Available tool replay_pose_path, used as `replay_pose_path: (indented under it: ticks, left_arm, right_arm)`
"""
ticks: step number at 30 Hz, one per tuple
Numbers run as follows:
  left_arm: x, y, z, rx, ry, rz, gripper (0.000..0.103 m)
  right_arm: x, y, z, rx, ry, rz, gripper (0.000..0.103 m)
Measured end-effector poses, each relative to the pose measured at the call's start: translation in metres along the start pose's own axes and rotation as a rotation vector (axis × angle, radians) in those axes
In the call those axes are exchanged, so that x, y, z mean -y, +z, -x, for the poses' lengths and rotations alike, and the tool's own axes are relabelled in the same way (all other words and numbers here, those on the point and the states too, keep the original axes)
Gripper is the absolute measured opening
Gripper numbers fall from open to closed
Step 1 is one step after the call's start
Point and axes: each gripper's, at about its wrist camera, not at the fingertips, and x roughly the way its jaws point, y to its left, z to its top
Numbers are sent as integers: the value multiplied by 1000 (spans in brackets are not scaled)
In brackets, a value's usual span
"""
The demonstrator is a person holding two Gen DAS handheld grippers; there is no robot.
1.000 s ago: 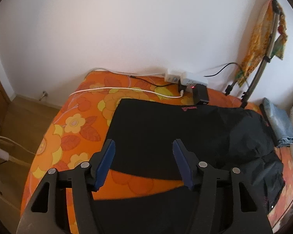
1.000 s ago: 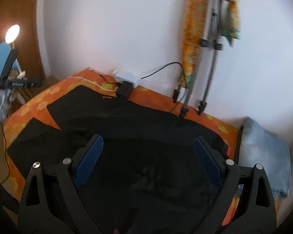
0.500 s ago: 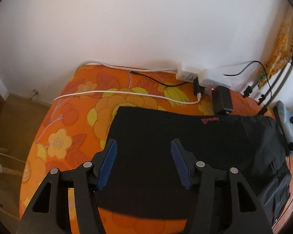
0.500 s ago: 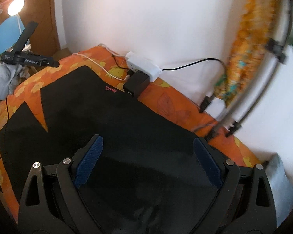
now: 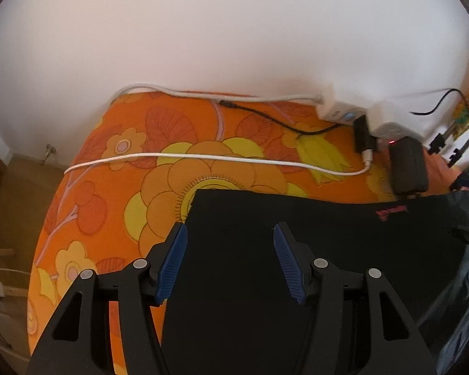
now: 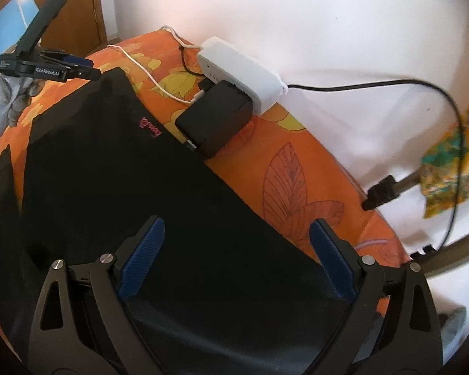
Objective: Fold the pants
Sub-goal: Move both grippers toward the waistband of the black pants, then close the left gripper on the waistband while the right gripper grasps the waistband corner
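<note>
The black pants (image 5: 296, 250) lie flat on the orange flowered bed (image 5: 115, 187), spread beneath both pairs of fingers. The left gripper (image 5: 229, 237) hangs over their corner, its fingers spread and empty. The right gripper (image 6: 237, 234) stands wide apart over the cloth near its edge, pinching nothing.

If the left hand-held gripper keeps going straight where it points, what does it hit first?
Most likely the black pants, near their far-left corner; the left hand-held gripper is open with only that fabric ahead, though depth is unclear.
</note>
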Motion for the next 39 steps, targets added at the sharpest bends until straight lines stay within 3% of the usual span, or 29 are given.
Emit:
replay_pose_path:
  ticks: [7,10,15,18,20,22,24,27,30,32,35,39]
  left_arm:
    - [-3,1,-23,-17,36,-36,58]
    - [-2,2,-29,-8,47,-57,66]
    - [-7,2,-32,4,8,-24,68]
    - [-3,-2,-30,32,-23,-38,46]
    - [6,-6,-28,43,-47,-75,17]
    - [14,-9,-27,45,-44,-105,8]
    - [19,-11,-26,48,-26,-125,6]
    - [20,-15,-22,59,-26,-126,5]
    - [15,-21,-11,84,-39,-105,5]
    - [14,-23,-2,101,-47,-96,5]
    - [17,-28,9,126,-53,-92,4]
    - [16,-32,34,175,-71,-103,4]
  right_arm:
    - [5,5,-21,-28,21,18,96]
    - [7,6,-26,-37,30,23,96]
    - [7,5,-37,-54,49,36,96]
    - [4,4,-43,-64,54,48,96]
    - [5,4,-45,-64,61,46,96]
    - [7,5,-47,-61,76,31,96]
    - [9,5,-48,-60,89,12,96]
    - [7,4,-48,-59,139,-12,81]
    - [0,2,-40,-57,150,11,56]
    - [-2,3,-37,-61,147,12,20]
    - [-9,1,-34,-72,108,29,10]
    - [-19,-4,-23,-52,52,55,5]
